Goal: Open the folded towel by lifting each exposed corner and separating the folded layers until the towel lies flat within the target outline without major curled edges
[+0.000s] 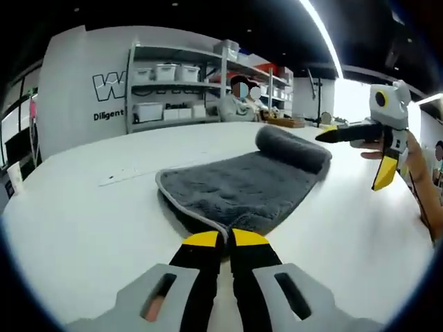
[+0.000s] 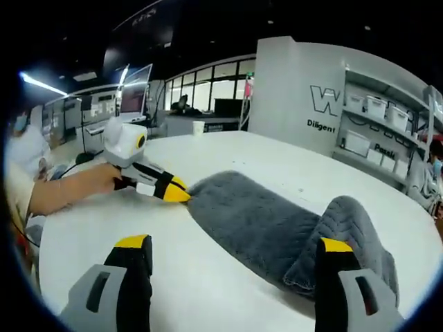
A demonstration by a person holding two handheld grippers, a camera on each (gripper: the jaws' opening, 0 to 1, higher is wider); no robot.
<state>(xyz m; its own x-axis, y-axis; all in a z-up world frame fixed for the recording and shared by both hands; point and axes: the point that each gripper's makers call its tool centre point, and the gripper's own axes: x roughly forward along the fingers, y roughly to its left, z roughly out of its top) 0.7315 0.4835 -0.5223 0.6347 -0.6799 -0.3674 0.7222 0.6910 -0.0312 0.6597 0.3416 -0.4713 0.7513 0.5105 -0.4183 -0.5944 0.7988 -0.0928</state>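
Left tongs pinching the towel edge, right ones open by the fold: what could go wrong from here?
1. The left tongs grip only the towel hem; a pull may slip it free.
2. The rolled fold sits beside the open right tongs; a partial grab could leave a layer curled.
3. Pulling could drag the whole towel across the smooth table.

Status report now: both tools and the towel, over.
Left tool shut on towel edge. Right tool open, near rolled end. Towel half unrolled on table. Nothing in the way.
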